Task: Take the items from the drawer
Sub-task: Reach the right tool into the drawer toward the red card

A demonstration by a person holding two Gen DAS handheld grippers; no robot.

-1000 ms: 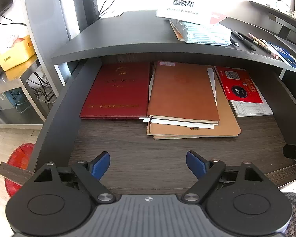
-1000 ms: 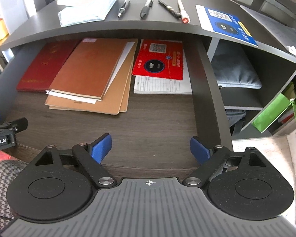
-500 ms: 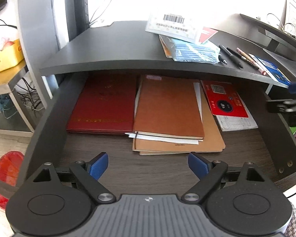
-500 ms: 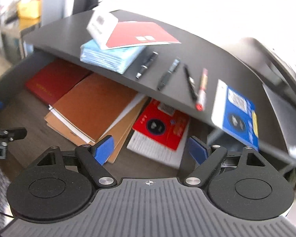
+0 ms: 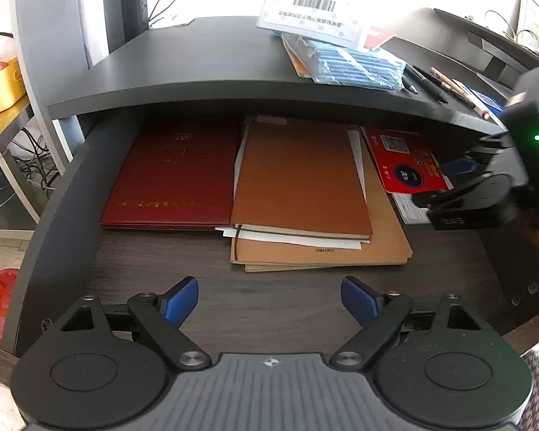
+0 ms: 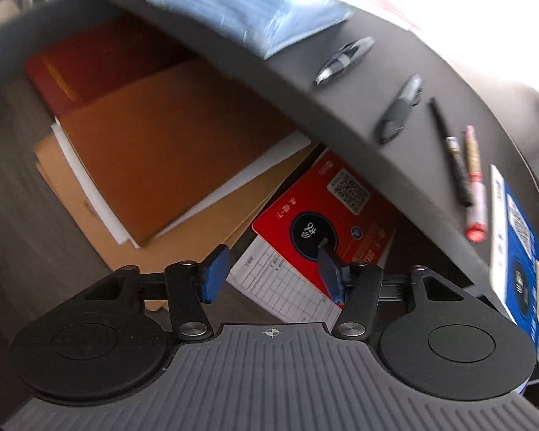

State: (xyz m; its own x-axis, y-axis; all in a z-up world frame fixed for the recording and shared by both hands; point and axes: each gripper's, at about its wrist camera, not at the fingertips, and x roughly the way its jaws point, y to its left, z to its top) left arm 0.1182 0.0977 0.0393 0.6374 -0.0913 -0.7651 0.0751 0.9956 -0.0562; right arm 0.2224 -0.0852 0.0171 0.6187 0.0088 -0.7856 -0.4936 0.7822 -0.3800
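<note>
Right wrist view showed the red card (image 6: 327, 215) lying flat on a printed form (image 6: 287, 287) at the right end of the open drawer (image 5: 233, 301), partly under the dark desktop (image 6: 341, 107), whose edge overhung it. It bore a QR code and a round dark emblem. The right gripper (image 6: 273, 276) hovered just over its near edge, jaws half-apart and just then closing, nothing gripped. Beside it lay a brown notebook (image 5: 302, 176) on folders, then a maroon book (image 5: 176, 172). The left gripper (image 5: 269, 301) hung wide open over bare drawer floor. Pens (image 6: 452, 154) lay on the desktop.
</note>
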